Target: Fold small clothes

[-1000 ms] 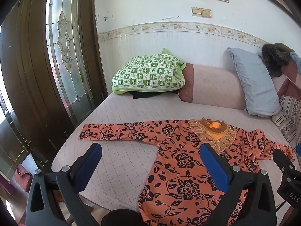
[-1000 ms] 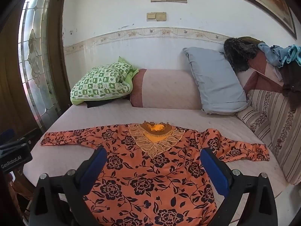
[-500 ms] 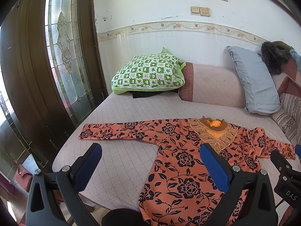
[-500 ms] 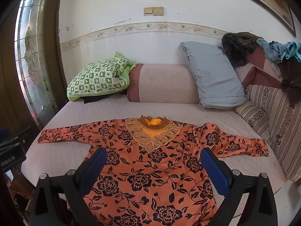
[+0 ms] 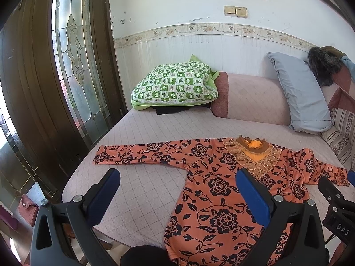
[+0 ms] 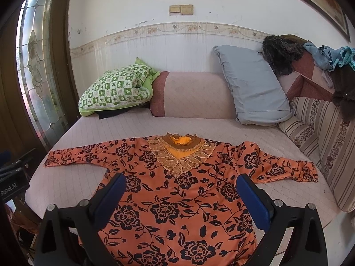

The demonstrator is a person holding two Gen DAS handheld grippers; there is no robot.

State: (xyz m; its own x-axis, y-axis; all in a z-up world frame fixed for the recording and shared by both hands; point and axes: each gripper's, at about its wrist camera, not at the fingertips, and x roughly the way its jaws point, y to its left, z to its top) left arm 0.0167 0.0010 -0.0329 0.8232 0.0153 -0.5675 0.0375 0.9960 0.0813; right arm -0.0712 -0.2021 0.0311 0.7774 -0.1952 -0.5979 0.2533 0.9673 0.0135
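Note:
An orange long-sleeved top with black flowers lies spread flat, front up, on the pink quilted bed, both sleeves stretched out sideways. It also shows in the right wrist view, with a lace collar at the far end. My left gripper is open and empty, held above the near edge of the bed over the top's left side. My right gripper is open and empty above the top's lower body. Neither touches the cloth.
A green checked pillow, a pink bolster and a grey pillow lie along the wall. A striped cushion with heaped clothes borders the right. A glass door stands left. The other gripper's body shows at right.
Both grippers have risen and tilted a little, so the top sits lower in both views. The top has not moved and both grippers stay open.

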